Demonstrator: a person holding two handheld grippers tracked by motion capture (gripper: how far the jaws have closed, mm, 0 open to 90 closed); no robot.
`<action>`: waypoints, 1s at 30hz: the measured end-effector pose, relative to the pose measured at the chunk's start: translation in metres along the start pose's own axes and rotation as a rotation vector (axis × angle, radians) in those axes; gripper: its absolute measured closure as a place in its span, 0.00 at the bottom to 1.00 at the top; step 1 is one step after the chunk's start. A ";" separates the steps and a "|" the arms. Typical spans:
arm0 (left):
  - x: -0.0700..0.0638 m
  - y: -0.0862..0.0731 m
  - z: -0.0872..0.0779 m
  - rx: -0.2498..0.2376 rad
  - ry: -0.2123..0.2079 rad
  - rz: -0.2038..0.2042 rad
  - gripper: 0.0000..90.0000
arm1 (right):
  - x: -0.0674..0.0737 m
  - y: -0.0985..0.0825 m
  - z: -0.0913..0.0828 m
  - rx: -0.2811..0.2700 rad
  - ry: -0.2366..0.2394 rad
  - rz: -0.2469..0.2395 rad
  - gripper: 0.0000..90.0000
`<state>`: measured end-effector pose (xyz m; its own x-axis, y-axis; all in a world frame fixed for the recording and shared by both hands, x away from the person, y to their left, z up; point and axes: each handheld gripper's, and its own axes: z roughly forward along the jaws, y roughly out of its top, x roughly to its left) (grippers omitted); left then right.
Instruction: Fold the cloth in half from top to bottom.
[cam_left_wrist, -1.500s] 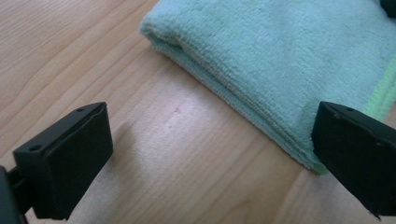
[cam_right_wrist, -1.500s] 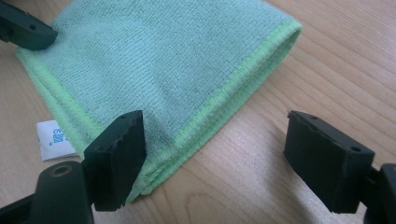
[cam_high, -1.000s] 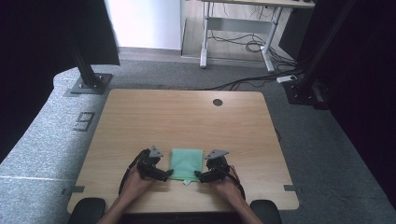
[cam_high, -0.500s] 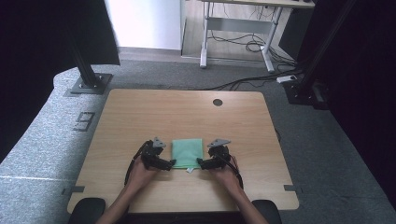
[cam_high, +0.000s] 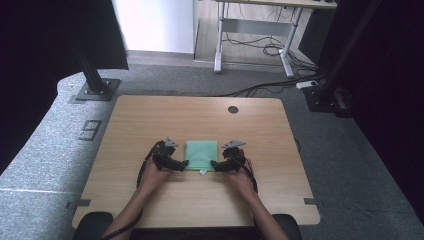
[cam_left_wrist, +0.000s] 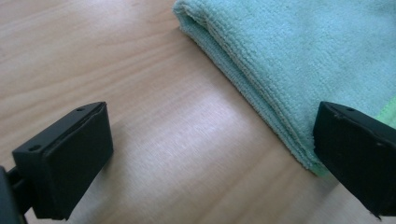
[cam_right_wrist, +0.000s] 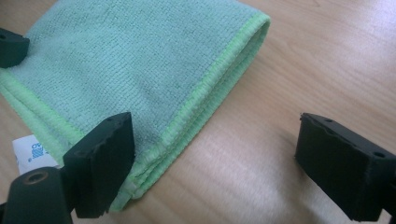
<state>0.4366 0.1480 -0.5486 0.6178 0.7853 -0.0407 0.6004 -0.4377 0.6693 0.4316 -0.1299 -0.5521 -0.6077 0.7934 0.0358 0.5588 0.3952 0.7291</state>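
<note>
A folded green cloth (cam_high: 202, 154) lies flat on the wooden table (cam_high: 150, 120), with a white tag (cam_high: 203, 172) at its near edge. My left gripper (cam_high: 182, 164) is at the cloth's near left corner and my right gripper (cam_high: 216, 165) at its near right corner. In the left gripper view the left gripper (cam_left_wrist: 212, 140) is wide open, with the cloth's (cam_left_wrist: 299, 51) folded edge running between its jaws. The right gripper (cam_right_wrist: 219, 154) is also open. One of its jaws is over the cloth (cam_right_wrist: 126, 60), the other over bare wood, and the tag (cam_right_wrist: 32, 151) pokes out at the left.
A round cable hole (cam_high: 233, 109) sits near the table's far edge. Black frame posts stand on the floor at the far left (cam_high: 92, 75) and far right (cam_high: 330, 85). A desk frame with cables (cam_high: 255, 45) is behind the table.
Both hands with their grippers have moved away from the person, up the table. The cloth now lies farther up the table too.
</note>
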 end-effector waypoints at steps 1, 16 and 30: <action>0.002 0.001 0.001 0.000 0.001 -0.001 0.00 | -0.001 0.001 0.001 -0.001 0.000 0.000 0.13; 0.011 0.008 0.007 -0.004 -0.007 -0.007 0.00 | -0.011 0.008 0.011 -0.025 0.014 0.001 0.12; 0.006 0.015 -0.019 -0.015 -0.016 0.015 0.00 | -0.008 0.013 -0.005 -0.009 0.030 -0.029 0.04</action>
<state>0.4398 0.1542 -0.5247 0.6347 0.7716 -0.0426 0.5833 -0.4422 0.6813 0.4408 -0.1333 -0.5401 -0.6407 0.7670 0.0349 0.5353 0.4137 0.7364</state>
